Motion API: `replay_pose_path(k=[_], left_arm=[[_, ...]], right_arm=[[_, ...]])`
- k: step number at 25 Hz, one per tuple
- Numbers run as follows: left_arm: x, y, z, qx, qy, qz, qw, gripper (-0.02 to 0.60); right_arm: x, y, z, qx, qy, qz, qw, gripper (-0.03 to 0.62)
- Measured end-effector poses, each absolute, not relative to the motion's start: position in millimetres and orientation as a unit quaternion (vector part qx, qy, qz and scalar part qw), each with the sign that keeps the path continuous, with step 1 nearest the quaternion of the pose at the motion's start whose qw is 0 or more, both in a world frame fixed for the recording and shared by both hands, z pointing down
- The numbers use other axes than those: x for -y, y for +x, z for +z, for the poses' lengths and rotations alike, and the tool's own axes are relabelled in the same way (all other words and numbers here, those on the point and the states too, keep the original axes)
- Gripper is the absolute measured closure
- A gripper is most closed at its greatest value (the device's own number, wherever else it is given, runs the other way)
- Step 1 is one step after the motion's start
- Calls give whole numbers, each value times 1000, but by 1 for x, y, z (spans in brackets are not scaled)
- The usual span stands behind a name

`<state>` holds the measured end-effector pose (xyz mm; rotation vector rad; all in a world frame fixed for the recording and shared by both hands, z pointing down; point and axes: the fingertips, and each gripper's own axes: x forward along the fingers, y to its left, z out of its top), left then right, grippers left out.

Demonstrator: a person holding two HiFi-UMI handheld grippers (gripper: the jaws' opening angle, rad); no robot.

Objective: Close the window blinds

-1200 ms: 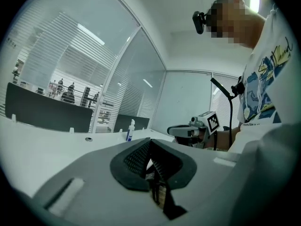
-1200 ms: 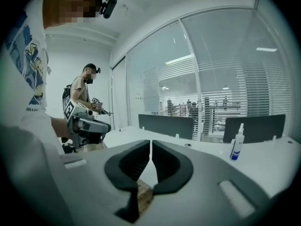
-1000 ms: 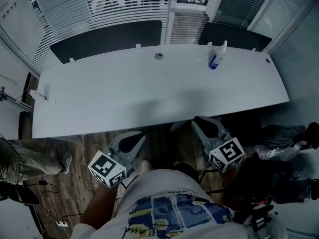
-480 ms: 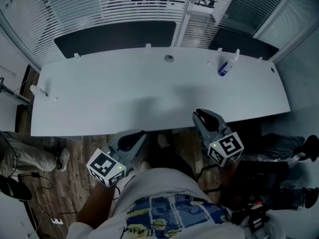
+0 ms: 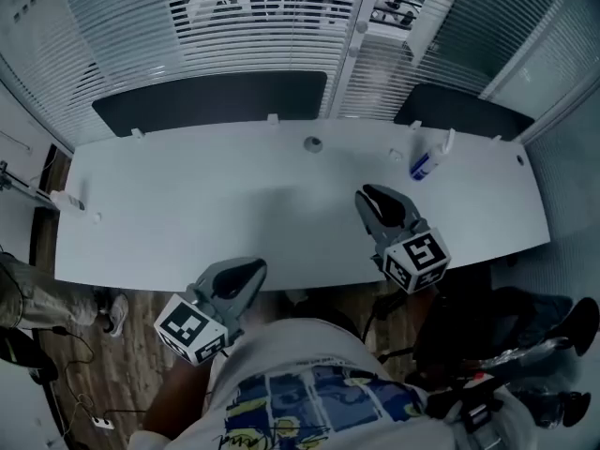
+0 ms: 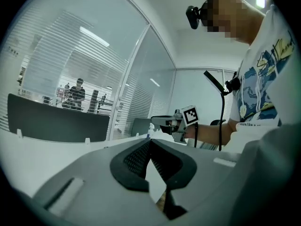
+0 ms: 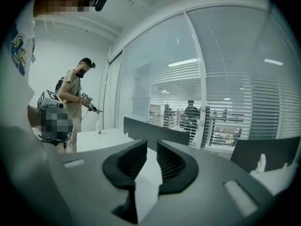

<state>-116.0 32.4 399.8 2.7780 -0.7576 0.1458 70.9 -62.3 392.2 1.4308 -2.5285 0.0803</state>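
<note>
While well short of the blinds (image 5: 253,26), which hang slats-open at the window beyond the far edge of the surface (image 5: 187,214), carrying nothing: left gripper (image 5: 246,272) fingers pressed together, right gripper (image 5: 372,197) fingers a narrow gap apart, having just been opening. Could knock over the spray bottle (image 5: 427,162) near the right gripper on the reach across. Could also slip off whatever tilts the slats, not made out from here, with so narrow a gap.
</note>
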Motion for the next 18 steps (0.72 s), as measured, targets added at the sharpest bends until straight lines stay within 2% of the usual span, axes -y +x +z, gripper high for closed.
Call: replay_pose_path(k=[4,18], left_arm=[[-2,-101,393,279,950,48,134,580],[52,-77,402,334,926,65,162,580]], right_arm=[[123,95,386,862,493,12,117,523],[288,144,386,852,512,-7,108,508]])
